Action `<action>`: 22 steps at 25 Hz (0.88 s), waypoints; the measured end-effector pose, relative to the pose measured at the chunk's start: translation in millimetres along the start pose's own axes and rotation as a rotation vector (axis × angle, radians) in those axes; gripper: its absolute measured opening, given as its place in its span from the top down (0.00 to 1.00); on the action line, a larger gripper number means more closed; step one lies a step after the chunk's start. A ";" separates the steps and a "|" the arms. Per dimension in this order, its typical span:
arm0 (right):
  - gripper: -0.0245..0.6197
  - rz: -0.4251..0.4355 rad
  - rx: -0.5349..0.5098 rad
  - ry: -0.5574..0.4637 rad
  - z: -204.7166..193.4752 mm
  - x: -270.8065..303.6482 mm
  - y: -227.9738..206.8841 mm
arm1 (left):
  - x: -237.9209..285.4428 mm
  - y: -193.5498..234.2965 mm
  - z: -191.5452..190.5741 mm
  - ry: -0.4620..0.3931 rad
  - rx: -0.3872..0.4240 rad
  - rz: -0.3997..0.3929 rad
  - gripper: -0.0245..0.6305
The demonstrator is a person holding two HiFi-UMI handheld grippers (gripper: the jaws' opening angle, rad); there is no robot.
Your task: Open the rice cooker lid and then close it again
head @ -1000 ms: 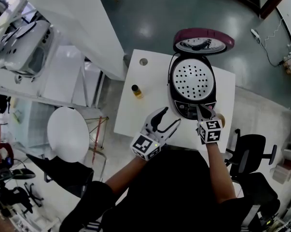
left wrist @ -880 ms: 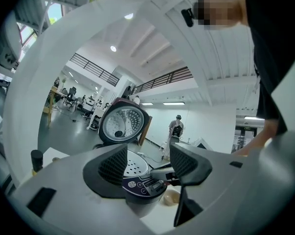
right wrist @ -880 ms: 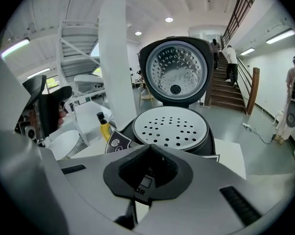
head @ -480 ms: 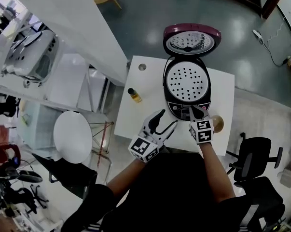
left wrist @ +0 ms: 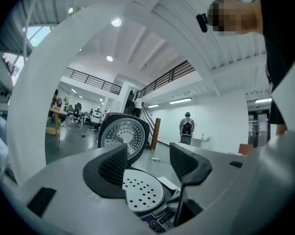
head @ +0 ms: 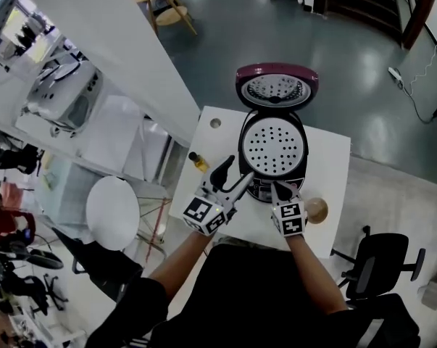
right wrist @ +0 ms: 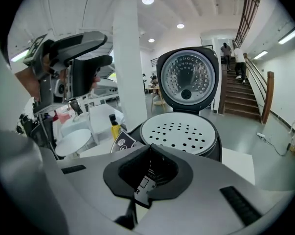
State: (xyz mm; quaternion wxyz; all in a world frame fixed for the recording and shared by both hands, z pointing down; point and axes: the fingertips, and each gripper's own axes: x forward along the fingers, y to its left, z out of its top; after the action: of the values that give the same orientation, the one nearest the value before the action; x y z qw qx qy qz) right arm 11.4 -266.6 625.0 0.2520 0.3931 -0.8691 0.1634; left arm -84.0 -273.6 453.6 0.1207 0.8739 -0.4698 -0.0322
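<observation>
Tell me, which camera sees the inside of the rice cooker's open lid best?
The right gripper view: the lid faces it, big and whole. The head view shows it small, from above; the left gripper view shows it small too, its lower edge hidden.

1. The cooker (head: 272, 147) is standing on the white table (head: 333, 158), and its lid (head: 277, 87) is standing open.
2. The left gripper (head: 236, 172) is hovering, jaws apart, at the cooker's front-left edge.
3. The right gripper (head: 276, 188), jaws together, is pointing at the front panel.
4. A bottle (head: 198, 161) is standing near the table's left edge.
</observation>
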 end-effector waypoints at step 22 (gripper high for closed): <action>0.96 -0.088 0.151 -0.081 41.7 -2.5 -8.4 | 101.6 96.9 114.8 -0.014 0.072 -0.169 0.58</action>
State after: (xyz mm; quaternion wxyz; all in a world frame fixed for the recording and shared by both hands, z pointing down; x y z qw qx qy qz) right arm 6.3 -290.6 590.1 0.1931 0.4549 -0.8458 0.2011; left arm -125.7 -429.8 371.6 0.0829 0.9140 -0.3960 -0.0312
